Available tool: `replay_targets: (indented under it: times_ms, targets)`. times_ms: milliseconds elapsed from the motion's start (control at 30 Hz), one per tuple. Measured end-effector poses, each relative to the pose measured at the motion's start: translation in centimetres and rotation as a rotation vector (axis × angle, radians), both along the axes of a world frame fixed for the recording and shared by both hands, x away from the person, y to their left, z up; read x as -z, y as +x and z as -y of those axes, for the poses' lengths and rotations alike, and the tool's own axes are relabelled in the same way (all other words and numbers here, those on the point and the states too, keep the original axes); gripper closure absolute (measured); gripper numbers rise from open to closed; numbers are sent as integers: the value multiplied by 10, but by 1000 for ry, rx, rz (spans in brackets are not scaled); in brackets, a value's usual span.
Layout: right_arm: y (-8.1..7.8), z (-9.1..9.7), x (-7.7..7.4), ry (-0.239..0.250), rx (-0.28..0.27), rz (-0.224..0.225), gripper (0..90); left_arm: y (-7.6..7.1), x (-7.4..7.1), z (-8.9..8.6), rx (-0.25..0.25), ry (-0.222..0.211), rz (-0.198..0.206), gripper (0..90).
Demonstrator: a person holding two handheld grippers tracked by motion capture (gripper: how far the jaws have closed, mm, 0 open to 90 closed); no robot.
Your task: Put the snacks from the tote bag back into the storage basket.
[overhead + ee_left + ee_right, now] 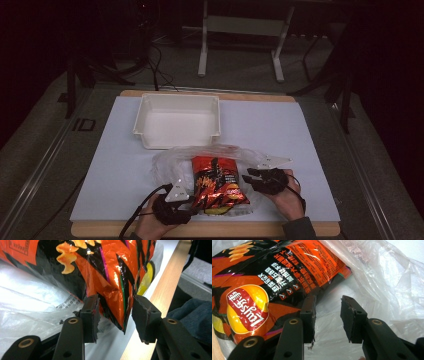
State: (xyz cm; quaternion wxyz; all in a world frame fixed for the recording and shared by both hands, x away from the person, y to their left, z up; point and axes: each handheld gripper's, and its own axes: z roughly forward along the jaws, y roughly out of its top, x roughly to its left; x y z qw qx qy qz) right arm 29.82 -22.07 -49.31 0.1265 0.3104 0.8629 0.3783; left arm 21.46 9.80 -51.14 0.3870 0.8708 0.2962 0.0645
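Note:
A red and black chip bag (216,182) lies flat near the table's front edge, on top of a crumpled clear plastic bag (167,162). My left gripper (192,202) sits at the chip bag's near left corner. In the left gripper view its jaws stand open (115,312) with a corner of the chip bag (110,272) hanging between the pads, which do not press it. My right gripper (250,174) is at the bag's right side. Its jaws (328,307) are open over the clear plastic (382,277), right beside the chip bag's edge (262,277).
A white rectangular tray (150,142) stands at the back middle of the pale blue mat (280,130). The table's wooden front edge (210,230) runs just behind my hands. A dark blue sleeve (192,312) lies past that edge.

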Motion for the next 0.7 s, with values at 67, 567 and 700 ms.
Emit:
replay_targets:
  times_ms: [67, 567, 700]
  targets:
    - [0, 0, 1, 0, -1, -2, 641, 0, 1, -1, 4, -5, -12, 612]
    - [-2, 0, 5, -5, -18, -9, 635, -2, -16, -10, 24, -42, 47, 886]
    - [-3, 1, 6, -6, -20, -7, 634, -3, -22, -13, 26, -61, 71, 887]
